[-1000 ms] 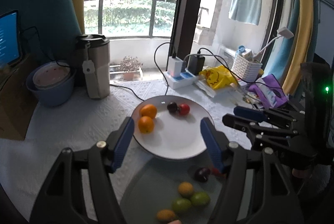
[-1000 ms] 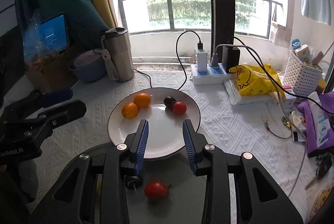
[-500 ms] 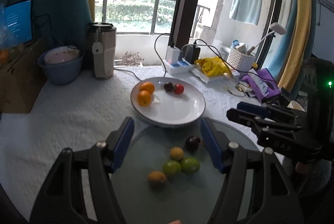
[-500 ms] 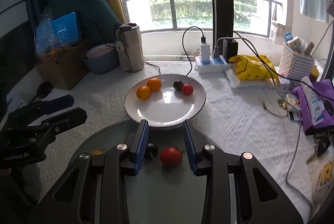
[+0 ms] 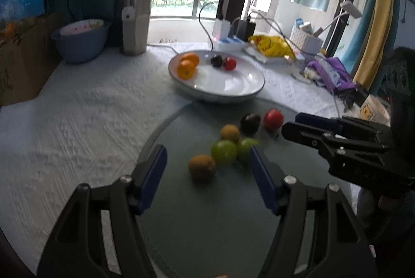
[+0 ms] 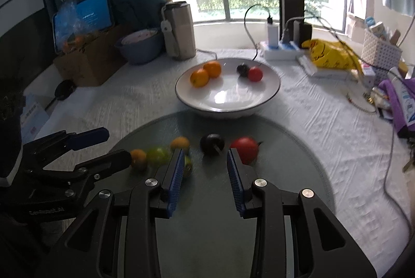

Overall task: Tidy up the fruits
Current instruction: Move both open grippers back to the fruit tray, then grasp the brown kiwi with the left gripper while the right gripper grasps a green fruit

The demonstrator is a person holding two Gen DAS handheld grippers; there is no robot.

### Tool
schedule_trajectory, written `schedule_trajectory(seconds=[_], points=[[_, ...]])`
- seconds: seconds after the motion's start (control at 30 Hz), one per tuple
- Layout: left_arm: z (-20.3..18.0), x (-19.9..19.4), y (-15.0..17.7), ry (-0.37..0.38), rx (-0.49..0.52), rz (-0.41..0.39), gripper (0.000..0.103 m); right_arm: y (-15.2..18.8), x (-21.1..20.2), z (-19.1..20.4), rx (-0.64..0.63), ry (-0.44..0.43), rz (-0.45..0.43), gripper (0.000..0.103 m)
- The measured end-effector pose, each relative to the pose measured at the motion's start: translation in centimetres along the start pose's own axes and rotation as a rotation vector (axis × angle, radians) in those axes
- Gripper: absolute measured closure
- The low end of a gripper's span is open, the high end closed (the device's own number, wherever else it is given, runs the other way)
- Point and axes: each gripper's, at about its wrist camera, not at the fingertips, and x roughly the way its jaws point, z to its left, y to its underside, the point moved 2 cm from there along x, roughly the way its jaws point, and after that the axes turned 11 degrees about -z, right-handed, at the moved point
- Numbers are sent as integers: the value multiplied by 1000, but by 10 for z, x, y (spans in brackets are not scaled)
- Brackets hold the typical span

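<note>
At the far left of the surface (image 5: 85, 107), covered in a white textured cloth, a cardboard box (image 6: 88, 63) stands beside a blue bowl (image 5: 80, 43), and just right of the bowl a steel tumbler (image 5: 135, 21) stands upright by the window. My left gripper (image 5: 207, 166) hangs released over a round glass mat (image 5: 207, 213), its blue pads wide apart and holding nothing. Between and just ahead of them lies a loose cluster of fruit on the glass — a brownish kiwi-like fruit (image 5: 201, 166) nearest me, two green fruits (image 5: 224, 151) touching each other behind it, and a small yellow-brown fruit (image 5: 229, 133) just beyond those. Right of that cluster a dark plum (image 5: 250, 122) sits just beside a red tomato (image 5: 272, 119). Beyond the mat's far edge stands a white plate (image 5: 233, 88); on its left side two oranges (image 5: 187, 66) touch, and further right a second dark plum (image 5: 216, 61) lies against a second red tomato (image 5: 230, 63). My right gripper (image 6: 206, 166) is released too, its pads parted and empty, low over the glass; the near plum lies just ahead of the gap between them, and the near tomato sits close by the right pad — I cannot tell whether it touches. Behind the plate a white power strip (image 6: 281, 50) with chargers plugged in sits near a yellow bag (image 6: 329, 55), and at the far right a white woven basket (image 6: 381, 50) stands above a purple pouch (image 6: 400, 99).
</note>
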Motion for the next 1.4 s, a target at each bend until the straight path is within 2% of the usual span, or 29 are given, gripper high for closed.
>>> schedule_trajectory(seconds=[0.43,0.6,0.97,1.4], points=[[7,23,12,-22,48,87,36,15,32,15,3,-55,80,67],[12,29,11,-17,55,99,37,13,37,15,5,-74,82,67],[13,38,11,36,53,123,73,16,47,20,-7,-111,111,68],[-1,25,6,65,50,95,73,10,29,15,-26,-94,71,69]])
